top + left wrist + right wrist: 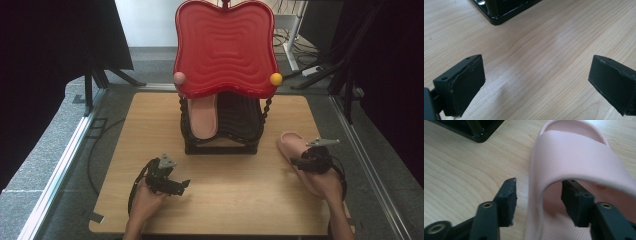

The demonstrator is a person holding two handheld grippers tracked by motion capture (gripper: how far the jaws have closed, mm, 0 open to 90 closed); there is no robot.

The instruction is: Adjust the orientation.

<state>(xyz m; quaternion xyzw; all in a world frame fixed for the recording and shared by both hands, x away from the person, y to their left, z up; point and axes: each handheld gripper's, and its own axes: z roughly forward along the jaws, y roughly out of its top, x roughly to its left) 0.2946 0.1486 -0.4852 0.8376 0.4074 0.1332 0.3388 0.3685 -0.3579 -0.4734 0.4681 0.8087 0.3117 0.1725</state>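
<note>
Desk layout: rack at the far middle, one slipper out on the right

Rack [220,142] stands on the desk [235,200] toward its far edge, a tray [225,47] on top. One slipper [204,117] sits inside the rack, left compartment. The other slipper [574,165] lies on the desk right of the rack, apart from it. Right hand-held gripper [539,195] straddles that slipper's side wall, one jaw outside, one under the strap. Left hand-held gripper [536,85] is front-left of the rack, over bare desk
</note>
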